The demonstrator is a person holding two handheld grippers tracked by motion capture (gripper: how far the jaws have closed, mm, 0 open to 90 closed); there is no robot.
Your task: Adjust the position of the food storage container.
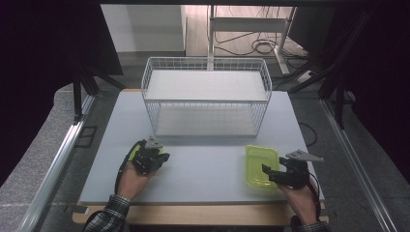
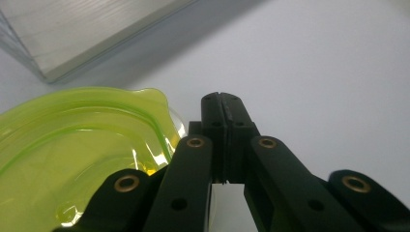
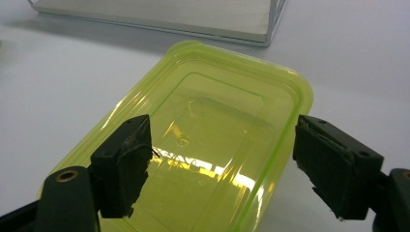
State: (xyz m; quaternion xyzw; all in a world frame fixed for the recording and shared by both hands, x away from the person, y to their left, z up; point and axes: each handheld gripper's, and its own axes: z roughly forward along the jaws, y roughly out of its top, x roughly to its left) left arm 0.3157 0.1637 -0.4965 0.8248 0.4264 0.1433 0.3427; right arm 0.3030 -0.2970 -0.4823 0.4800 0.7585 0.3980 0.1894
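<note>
Near right edge, container (long axis front-back); right hand-held gripper spread; left hand-held gripper pressed together.

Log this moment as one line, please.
left gripper shut, green plastic piece beside it | right gripper open over green container | wire basket behind

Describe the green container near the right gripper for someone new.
On the grey table, go from the white wire basket toward the near right corner. The container lies flat before the right gripper: shallow, see-through yellow-green, rectangular with rounded corners, unlike the white mesh basket.
</note>
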